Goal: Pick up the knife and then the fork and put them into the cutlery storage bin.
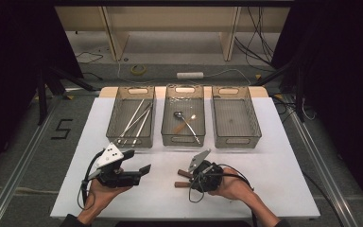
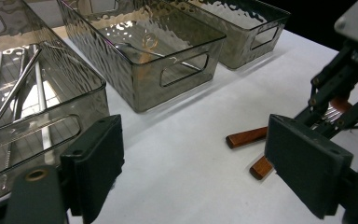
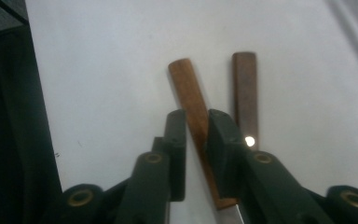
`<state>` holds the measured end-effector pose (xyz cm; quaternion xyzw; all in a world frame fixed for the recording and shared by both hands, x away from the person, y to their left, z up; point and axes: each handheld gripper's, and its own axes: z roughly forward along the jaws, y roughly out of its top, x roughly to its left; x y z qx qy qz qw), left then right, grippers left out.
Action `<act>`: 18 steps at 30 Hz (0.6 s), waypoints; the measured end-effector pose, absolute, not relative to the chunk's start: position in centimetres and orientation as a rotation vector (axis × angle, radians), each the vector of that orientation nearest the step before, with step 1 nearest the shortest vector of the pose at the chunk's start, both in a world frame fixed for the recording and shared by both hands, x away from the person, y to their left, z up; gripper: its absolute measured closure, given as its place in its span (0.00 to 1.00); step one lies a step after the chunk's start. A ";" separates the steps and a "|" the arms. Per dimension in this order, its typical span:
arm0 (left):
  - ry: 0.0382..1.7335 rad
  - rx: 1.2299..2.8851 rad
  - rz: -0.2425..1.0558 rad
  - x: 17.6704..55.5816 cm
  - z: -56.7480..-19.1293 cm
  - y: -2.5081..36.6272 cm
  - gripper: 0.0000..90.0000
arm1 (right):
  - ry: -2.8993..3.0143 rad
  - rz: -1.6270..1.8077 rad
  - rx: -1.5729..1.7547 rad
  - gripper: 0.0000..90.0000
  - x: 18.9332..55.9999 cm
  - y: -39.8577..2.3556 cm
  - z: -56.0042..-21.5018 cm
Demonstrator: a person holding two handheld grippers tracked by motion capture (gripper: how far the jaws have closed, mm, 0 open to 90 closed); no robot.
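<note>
Overhead, left tongs gape above white table; right tongs clasp wooden handle.

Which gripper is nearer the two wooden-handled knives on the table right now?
Right. The right gripper has its jaws around one of the wooden-handled knives; the left gripper sits apart to their left, jaws open.

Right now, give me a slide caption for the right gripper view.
Right claw closing around one wooden knife handle; a second handle lies beside it on the white table.

White table, three clear bins along its far edge, two wooden-handled knives near the front.
</note>
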<state>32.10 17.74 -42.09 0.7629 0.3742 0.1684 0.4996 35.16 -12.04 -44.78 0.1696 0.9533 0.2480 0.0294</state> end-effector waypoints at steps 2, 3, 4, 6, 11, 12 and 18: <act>0.904 1.845 0.409 32.1 -42.1 17.7 0.21 | 2.954 0.783 0.496 0.79 35.5 -12.3 -44.3; 0.904 1.845 0.409 32.1 -42.1 17.7 0.21 | 2.954 0.791 0.498 0.73 35.7 -12.3 -44.2; 0.904 1.845 0.408 32.1 -42.1 17.7 0.21 | 2.953 0.782 0.502 0.67 35.8 -12.3 -44.1; 0.905 1.845 0.408 32.1 -42.1 17.7 0.21 | 2.966 0.775 0.496 0.61 36.1 -12.4 -44.1; 0.904 1.846 0.407 32.1 -42.1 17.7 0.21 | 2.987 0.725 0.448 0.51 36.0 -11.8 -44.7; 0.905 1.845 0.407 32.1 -42.1 17.7 0.21 | 2.985 0.709 0.427 0.50 35.9 -11.7 -44.9; 0.904 1.846 0.407 32.1 -42.1 17.7 0.21 | 3.003 0.626 0.354 0.52 35.6 -10.9 -45.7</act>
